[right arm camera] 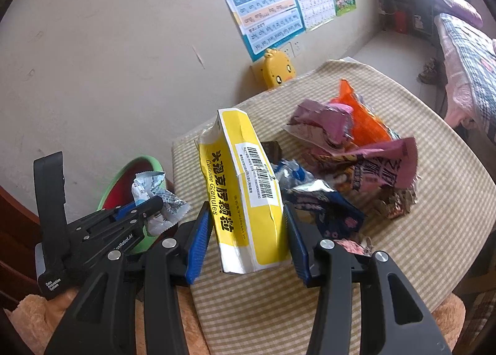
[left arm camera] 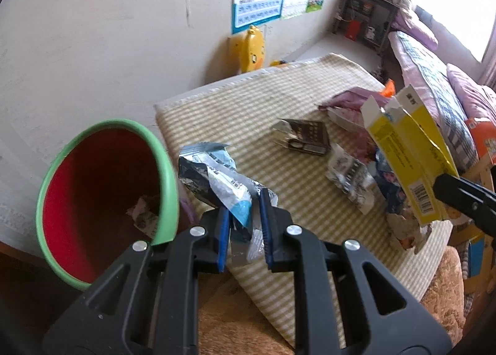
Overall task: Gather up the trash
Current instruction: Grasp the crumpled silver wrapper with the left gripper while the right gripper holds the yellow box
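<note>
My left gripper (left arm camera: pixel 245 224) is shut on a crumpled silver-and-blue wrapper (left arm camera: pixel 217 181), held just right of the red bin with a green rim (left arm camera: pixel 169 175). The same wrapper (right arm camera: pixel 155 197) and bin (right arm camera: pixel 155 164) show at the left of the right wrist view. My right gripper (right arm camera: pixel 248 234) is shut on a yellow medicine box (right arm camera: pixel 248 187), lifted over the striped mat (right arm camera: pixel 310 308). That box (left arm camera: pixel 412 153) stands at the right in the left wrist view. More wrappers (right arm camera: pixel 356 150) lie piled on the mat.
A dark flat packet (left arm camera: pixel 307 138) and crumpled foil (left arm camera: pixel 350 181) lie mid-mat. The bin holds some scraps (left arm camera: pixel 144 215). A yellow duck stool (left arm camera: pixel 252 48) stands by the wall. A bed (left arm camera: pixel 434 76) is at the right. Brown plush surface (left arm camera: pixel 235 324) lies below the mat.
</note>
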Demonstrator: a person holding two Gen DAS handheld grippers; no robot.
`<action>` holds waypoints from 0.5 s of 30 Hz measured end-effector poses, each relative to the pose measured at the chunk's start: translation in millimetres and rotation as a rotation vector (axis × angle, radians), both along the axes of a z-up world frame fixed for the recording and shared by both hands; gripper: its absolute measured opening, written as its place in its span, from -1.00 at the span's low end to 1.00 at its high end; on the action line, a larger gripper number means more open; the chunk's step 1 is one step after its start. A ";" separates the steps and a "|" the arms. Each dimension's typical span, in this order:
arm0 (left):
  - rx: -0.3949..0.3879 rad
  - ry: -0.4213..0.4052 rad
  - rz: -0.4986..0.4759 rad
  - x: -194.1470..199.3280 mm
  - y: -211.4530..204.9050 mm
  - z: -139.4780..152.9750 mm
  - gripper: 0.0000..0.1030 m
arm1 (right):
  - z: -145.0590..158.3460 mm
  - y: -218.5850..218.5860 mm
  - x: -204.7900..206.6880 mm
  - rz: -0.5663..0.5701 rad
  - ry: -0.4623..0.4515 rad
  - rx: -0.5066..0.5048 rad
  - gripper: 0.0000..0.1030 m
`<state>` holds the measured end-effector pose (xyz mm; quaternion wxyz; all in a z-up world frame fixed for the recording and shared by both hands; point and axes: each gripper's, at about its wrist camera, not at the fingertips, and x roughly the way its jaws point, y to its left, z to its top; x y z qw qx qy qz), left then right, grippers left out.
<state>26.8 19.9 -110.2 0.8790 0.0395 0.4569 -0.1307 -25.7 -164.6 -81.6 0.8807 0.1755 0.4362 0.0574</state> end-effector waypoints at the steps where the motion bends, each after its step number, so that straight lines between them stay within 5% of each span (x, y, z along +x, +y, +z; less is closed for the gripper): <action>1: -0.002 -0.003 0.012 1.4 4.1 0.8 -0.67 | 0.5 2.1 1.3 0.004 0.000 -0.001 -0.14; 15: -0.024 -0.030 0.112 12.6 43.5 7.0 -0.67 | 6.5 27.1 18.9 0.060 -0.003 -0.018 -0.14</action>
